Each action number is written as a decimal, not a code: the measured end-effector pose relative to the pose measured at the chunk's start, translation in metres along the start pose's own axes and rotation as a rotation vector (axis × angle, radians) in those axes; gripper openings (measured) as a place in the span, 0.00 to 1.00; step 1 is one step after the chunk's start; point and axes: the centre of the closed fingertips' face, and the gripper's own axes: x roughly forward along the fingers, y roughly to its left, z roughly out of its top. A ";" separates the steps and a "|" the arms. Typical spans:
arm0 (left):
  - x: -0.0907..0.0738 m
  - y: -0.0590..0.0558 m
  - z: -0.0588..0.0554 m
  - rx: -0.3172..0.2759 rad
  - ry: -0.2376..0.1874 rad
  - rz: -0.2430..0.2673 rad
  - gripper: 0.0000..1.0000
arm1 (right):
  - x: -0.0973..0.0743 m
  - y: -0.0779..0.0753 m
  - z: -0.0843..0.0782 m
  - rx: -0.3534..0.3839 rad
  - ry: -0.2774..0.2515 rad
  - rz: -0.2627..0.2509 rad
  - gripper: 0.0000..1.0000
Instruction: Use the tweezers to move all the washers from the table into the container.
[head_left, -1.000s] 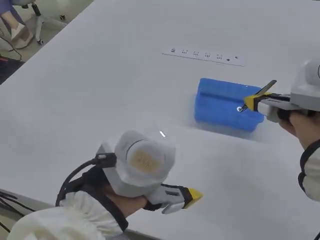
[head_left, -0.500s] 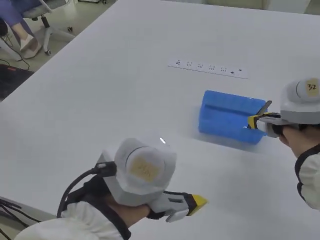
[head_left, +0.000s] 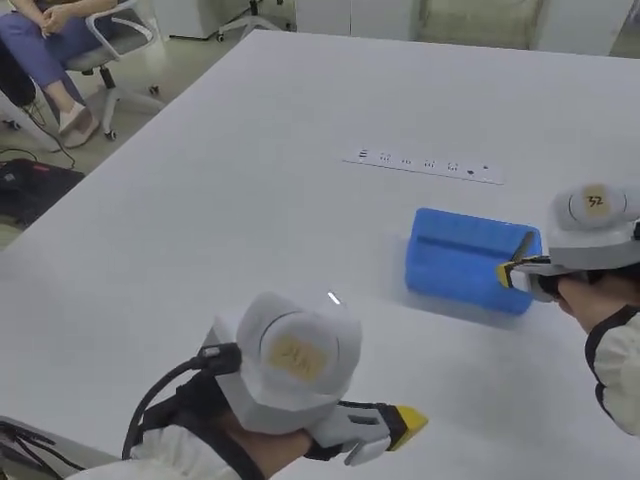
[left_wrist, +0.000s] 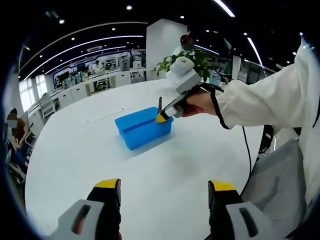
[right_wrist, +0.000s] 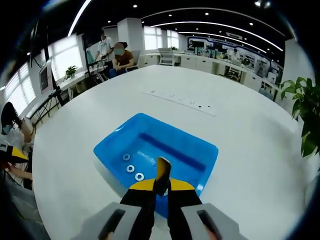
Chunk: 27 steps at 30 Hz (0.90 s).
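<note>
With the right tool (right_wrist: 160, 187) clenched on the tweezers (right_wrist: 162, 169) over the blue container (right_wrist: 197, 150), where three washers (right_wrist: 130, 168) lie, I'd keep the tips inside its walls; the left tool (left_wrist: 165, 185) sits released.

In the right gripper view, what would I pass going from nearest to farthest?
Yellow-tipped right tool gripping thin metal tweezers, blue plastic container with three small metal washers inside, flat white power strip, seated person farthest back.
</note>
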 end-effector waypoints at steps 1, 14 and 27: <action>-0.001 0.000 0.001 -0.003 -0.003 -0.002 0.71 | 0.000 0.000 0.000 0.000 0.001 0.000 0.04; -0.009 0.005 0.044 -0.055 -0.087 -0.021 0.56 | -0.046 0.005 0.041 0.016 -0.148 0.041 0.05; -0.005 0.000 0.104 -0.065 -0.213 -0.132 0.07 | -0.117 0.082 0.018 -0.098 -0.210 0.120 0.04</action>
